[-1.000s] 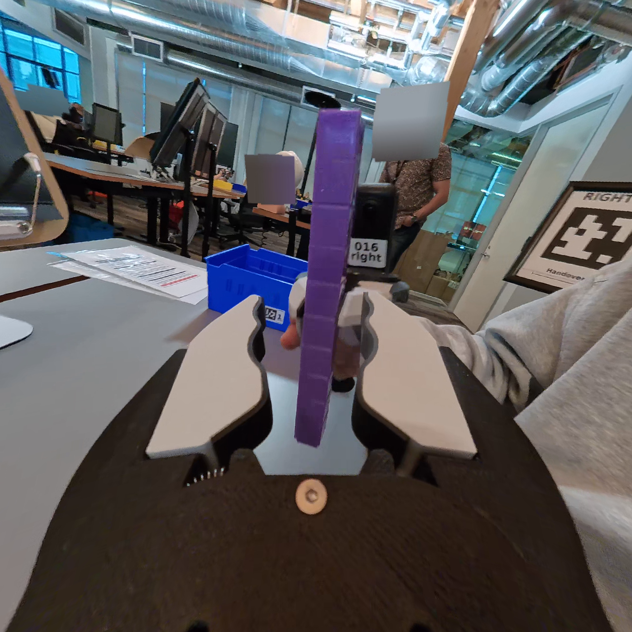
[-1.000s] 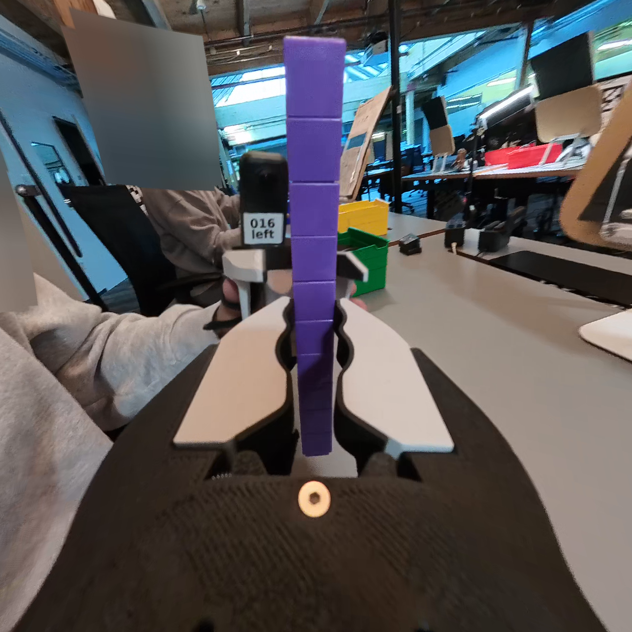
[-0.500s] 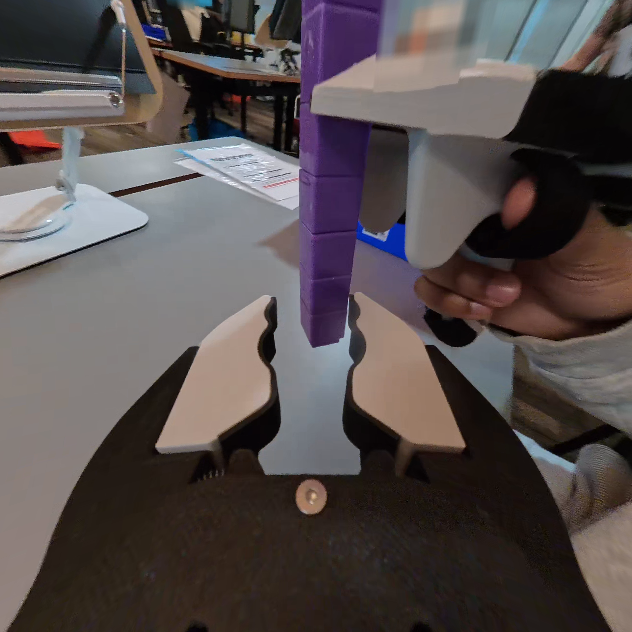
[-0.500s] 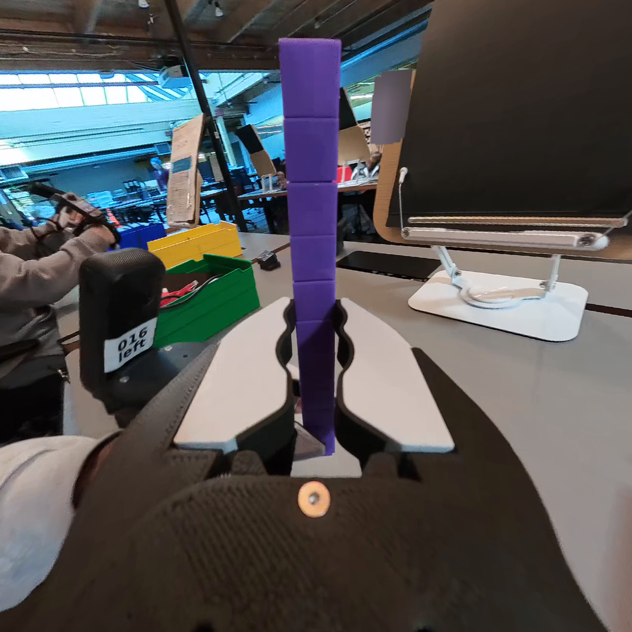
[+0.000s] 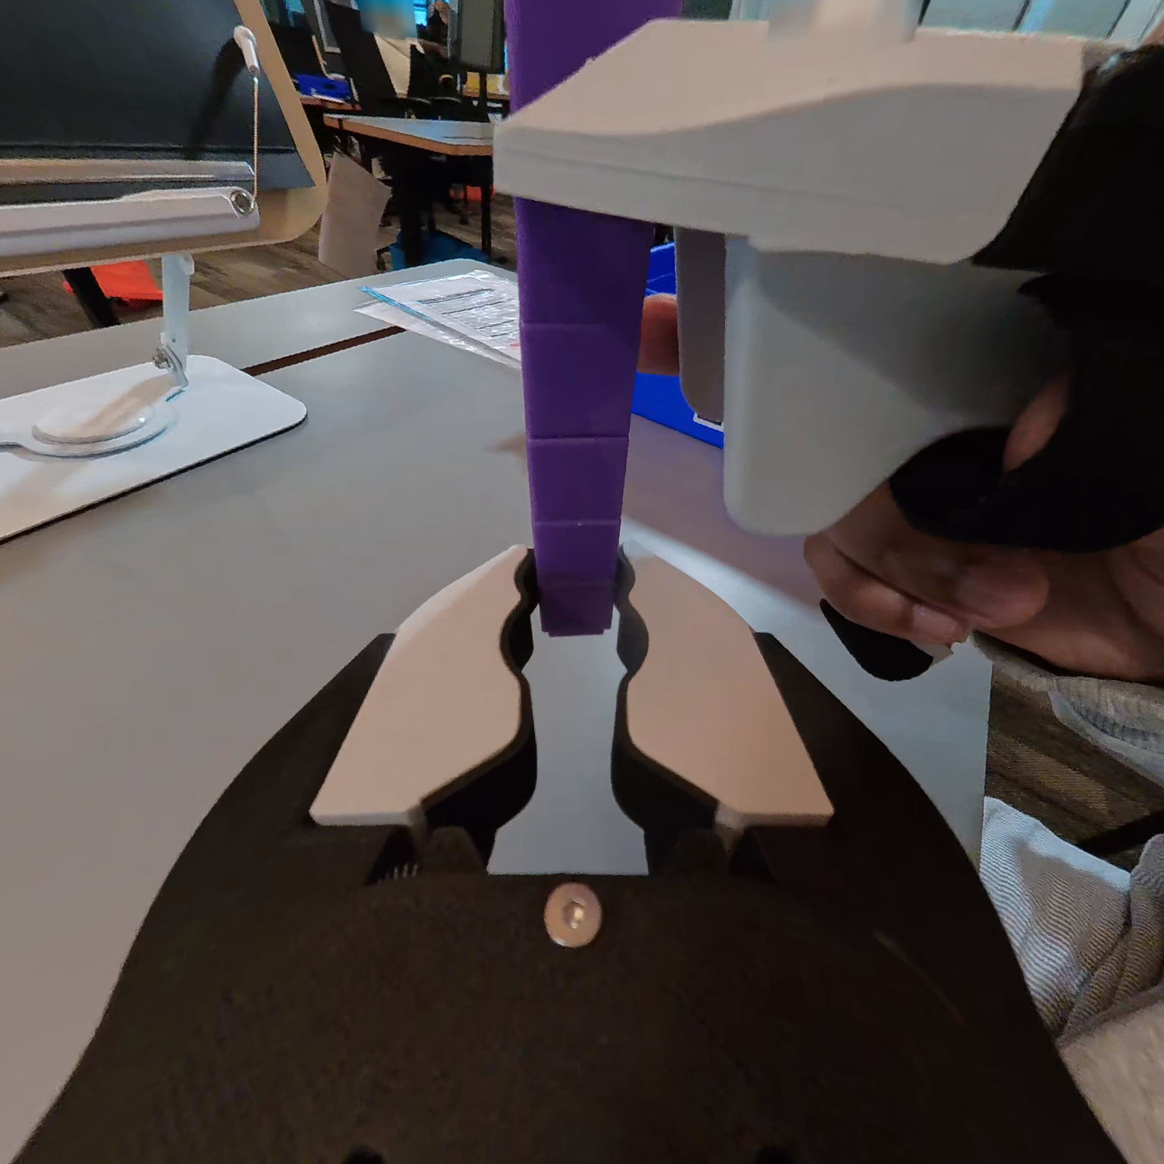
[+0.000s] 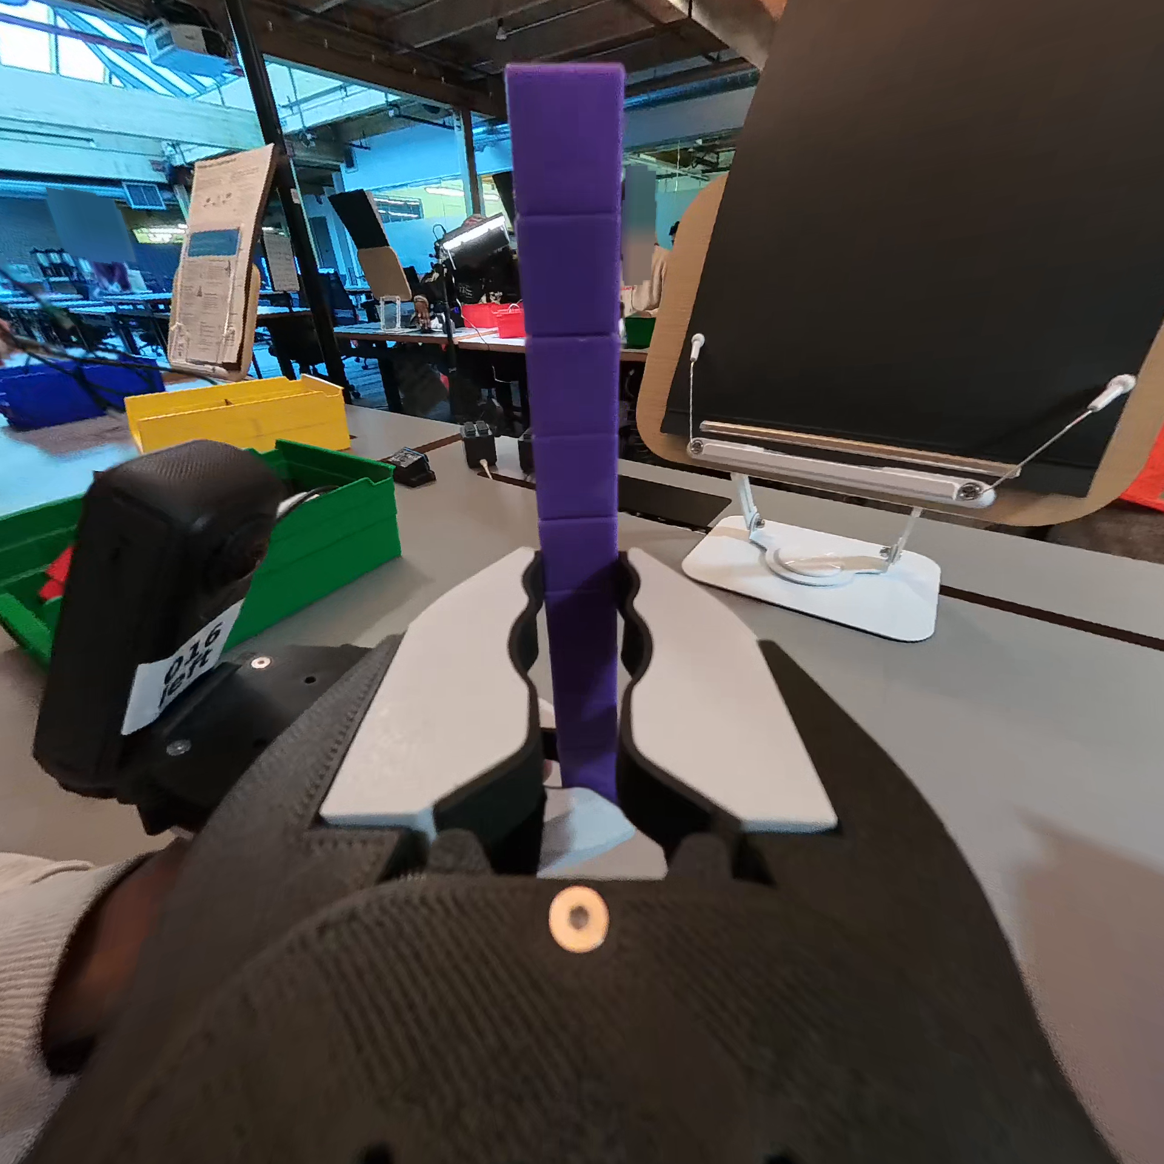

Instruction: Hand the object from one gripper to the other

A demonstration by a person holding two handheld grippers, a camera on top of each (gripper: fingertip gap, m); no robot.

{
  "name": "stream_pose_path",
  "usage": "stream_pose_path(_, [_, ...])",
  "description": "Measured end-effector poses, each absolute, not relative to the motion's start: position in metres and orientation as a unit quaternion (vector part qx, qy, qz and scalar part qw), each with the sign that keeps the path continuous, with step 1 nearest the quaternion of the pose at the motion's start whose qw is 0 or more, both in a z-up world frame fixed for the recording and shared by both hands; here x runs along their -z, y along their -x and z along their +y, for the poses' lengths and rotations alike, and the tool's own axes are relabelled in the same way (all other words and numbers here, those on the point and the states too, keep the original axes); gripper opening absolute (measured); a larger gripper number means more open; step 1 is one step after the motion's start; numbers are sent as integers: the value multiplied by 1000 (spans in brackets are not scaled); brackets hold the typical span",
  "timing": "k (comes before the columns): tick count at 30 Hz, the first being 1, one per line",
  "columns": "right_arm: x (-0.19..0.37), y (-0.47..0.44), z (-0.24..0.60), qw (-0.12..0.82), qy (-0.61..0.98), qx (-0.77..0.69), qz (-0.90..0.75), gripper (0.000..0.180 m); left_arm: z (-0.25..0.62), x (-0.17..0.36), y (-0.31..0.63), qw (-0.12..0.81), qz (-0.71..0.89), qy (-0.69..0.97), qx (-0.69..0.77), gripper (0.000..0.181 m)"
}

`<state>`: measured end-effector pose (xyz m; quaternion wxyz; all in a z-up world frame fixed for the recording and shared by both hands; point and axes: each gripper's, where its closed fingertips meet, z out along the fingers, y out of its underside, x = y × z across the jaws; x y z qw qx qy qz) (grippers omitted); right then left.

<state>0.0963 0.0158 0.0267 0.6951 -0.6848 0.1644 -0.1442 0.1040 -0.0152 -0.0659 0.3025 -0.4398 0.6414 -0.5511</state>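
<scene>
A long purple bar of joined cubes (image 5: 576,390) stands upright over the grey table. My right gripper (image 6: 579,560) is shut on the bar (image 6: 570,315) near its lower part. My left gripper (image 5: 576,560) sits below it, and its two fingertips press on the bar's bottom end. In the left wrist view the right gripper's white body (image 5: 819,189) and the hand holding it fill the upper right. In the right wrist view the left gripper's black camera housing (image 6: 157,598) lies low at the left.
A black screen on a white stand (image 6: 812,579) stands on the table at the right; its base also shows in the left wrist view (image 5: 126,409). A green bin (image 6: 327,523) and a yellow bin (image 6: 239,409) stand at the left. Papers (image 5: 453,308) and a blue bin (image 5: 667,390) lie beyond the bar. About 9 cm separates my left fingertips from my right.
My left gripper's jaws have narrowed from a wide gap onto the bar's bottom end. The right gripper has kept its grip and swung over the left gripper.
</scene>
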Motion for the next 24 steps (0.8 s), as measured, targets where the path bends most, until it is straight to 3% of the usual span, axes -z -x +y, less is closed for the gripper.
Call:
stream_pose_path(5, [-29, -97, 13, 700, 684, 126, 163, 24, -14, 64, -104, 302, 644, 434, 552, 23])
stream_pose_path(10, [-38, -82, 15, 717, 689, 39, 99, 68, -16, 60, -102, 261, 632, 437, 585, 23])
stream_pose_path(13, [-46, -84, 9, 730, 678, -8, 88, 77, -12, 55, -101, 250, 629, 430, 597, 23])
stream_pose_path(20, [-48, -85, -3, 721, 689, -75, 24, 68, -19, 44, -86, 153, 644, 373, 651, 23])
stream_pose_path(24, [-48, -85, -11, 727, 678, -109, 5, 53, -27, 44, -70, 99, 665, 319, 667, 23])
